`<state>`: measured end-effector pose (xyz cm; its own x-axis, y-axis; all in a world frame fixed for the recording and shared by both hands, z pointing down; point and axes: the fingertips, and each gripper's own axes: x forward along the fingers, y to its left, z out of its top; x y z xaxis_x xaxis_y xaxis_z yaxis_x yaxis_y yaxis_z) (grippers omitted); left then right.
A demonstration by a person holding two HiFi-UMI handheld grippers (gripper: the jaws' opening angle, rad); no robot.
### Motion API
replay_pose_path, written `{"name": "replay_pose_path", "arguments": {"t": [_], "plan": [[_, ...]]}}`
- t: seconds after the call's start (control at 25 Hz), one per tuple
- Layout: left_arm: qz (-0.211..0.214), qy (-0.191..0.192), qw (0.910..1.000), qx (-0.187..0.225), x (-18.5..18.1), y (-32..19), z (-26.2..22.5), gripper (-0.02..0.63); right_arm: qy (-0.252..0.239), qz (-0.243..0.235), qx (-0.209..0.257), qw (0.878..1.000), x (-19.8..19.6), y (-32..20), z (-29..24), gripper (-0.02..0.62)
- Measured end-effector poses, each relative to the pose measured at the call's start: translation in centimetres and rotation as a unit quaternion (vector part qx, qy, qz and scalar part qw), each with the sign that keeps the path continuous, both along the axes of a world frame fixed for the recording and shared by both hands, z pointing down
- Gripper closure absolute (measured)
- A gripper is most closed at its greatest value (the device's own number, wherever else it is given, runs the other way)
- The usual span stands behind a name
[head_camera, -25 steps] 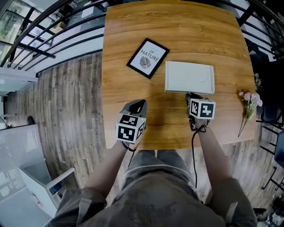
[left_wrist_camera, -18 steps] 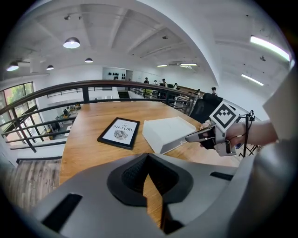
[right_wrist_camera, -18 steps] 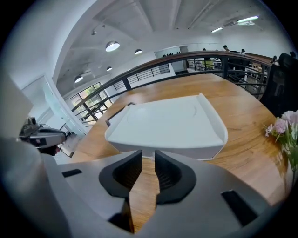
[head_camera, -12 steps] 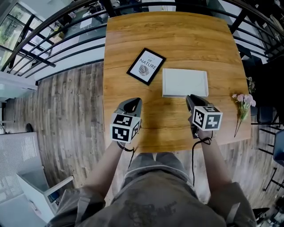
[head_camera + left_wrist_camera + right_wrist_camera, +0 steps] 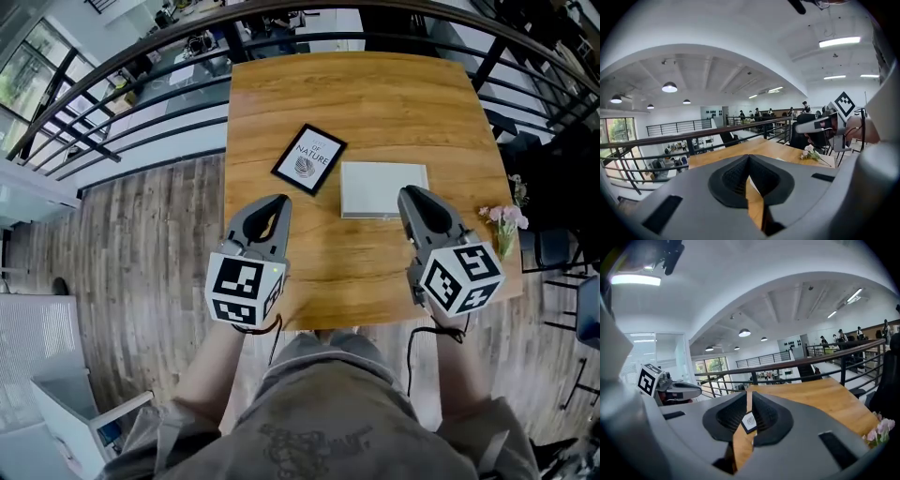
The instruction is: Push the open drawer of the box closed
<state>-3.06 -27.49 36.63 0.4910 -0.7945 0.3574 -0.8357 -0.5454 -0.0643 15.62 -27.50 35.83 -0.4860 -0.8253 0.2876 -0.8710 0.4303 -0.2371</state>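
- A mezzanine with a grey plank floor (image 5: 141,216) and a black metal railing (image 5: 141,70) surrounds a square wooden table (image 5: 375,94).
- A flat white rectangular box (image 5: 384,189) lies mid-table; its outline looks closed, and its contents are hidden.
- The left gripper (image 5: 274,202) has its jaws clenched on nothing.
- The right gripper (image 5: 411,195), near the box's corner, has its jaws closing on nothing.
- A black-framed print (image 5: 309,158) lies left of the box.
- Pink flowers (image 5: 502,225) lie at the table's right edge.

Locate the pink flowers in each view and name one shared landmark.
Head view: pink flowers at the right edge of the wooden table.
Left gripper view: flowers right of centre, on the table.
Right gripper view: flowers in the bottom right corner.
Shared landmark: the wooden table.
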Motion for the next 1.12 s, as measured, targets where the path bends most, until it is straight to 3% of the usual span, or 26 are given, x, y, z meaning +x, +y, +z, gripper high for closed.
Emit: {"name": "replay_pose_path", "arguments": {"t": [0.28, 0.6, 0.84, 1.12], "plan": [[0.01, -0.002, 0.9951, 0.098, -0.9, 2.3, -8.3, 0.591, -0.025, -0.017, 0.116, 0.993, -1.6, 3.3, -9.7, 0.548], [0.024, 0.021, 0.9857, 0.165, -1.4, 6.3, -14.4, 0.591, -0.032, -0.02, 0.209, 0.977, -3.1, 8.1, -16.8, 0.554], [0.027, 0.026, 0.9855, 0.166, -2.2, 8.2, -14.7, 0.591, -0.013, -0.015, 0.225, 0.974, -3.3, 10.1, -17.0, 0.56], [0.02, 0.017, 0.9893, 0.144, -3.4, 8.3, -11.3, 0.591, 0.001, -0.033, 0.19, 0.981, -4.3, 10.6, -13.7, 0.561]]}}
